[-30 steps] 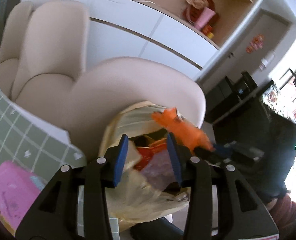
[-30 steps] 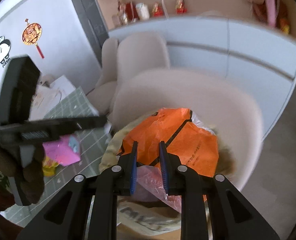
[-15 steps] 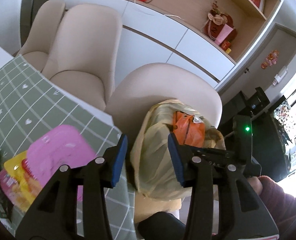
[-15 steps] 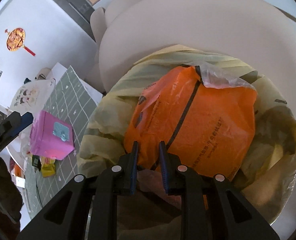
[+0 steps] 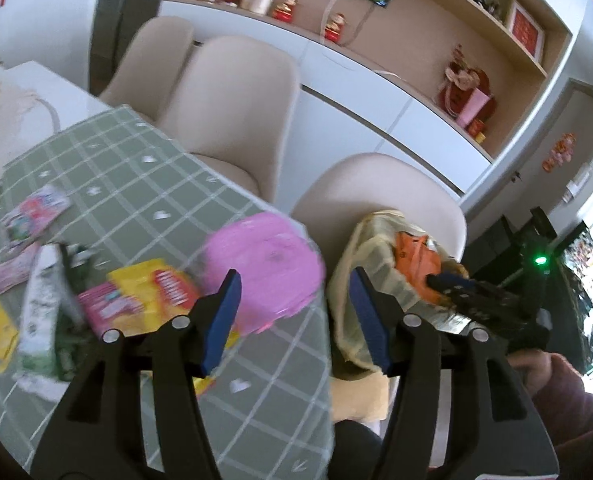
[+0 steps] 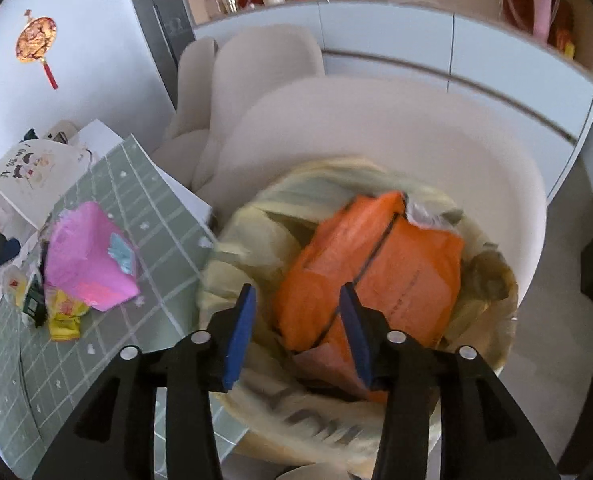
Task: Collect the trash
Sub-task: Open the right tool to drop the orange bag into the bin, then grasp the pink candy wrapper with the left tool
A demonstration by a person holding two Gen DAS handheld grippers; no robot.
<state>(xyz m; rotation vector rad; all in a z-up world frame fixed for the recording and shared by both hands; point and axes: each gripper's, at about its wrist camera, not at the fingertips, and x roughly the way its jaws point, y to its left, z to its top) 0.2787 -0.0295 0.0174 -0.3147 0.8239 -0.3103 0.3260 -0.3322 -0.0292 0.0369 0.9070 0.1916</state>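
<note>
A pale yellow trash bag [image 6: 256, 232] sits on a cream chair [image 6: 376, 128], holding an orange plastic bag [image 6: 376, 264]. My right gripper [image 6: 296, 324] hovers over the bag's near rim; its jaws are opening, nothing pressed between the pads. My left gripper [image 5: 292, 320] hangs above the table corner, jaws opening and empty, with a pink packet [image 5: 264, 268] just beyond its left finger. Yellow and red wrappers [image 5: 152, 284] and other wrappers lie on the green checked tablecloth [image 5: 136, 200]. The trash bag [image 5: 368, 264] shows right of the table, with the right gripper [image 5: 452, 284] over it.
Two more cream chairs [image 5: 232, 104] stand behind the table. A white cabinet [image 5: 356, 112] with ornaments runs along the wall. A white printed bag [image 6: 28, 168] lies at the table's far end. A person's sleeve [image 5: 568, 392] shows at lower right.
My left gripper swung left from the trash bag to the table and widened. My right gripper released the pink scrap into the bag, opened and pulled back a little.
</note>
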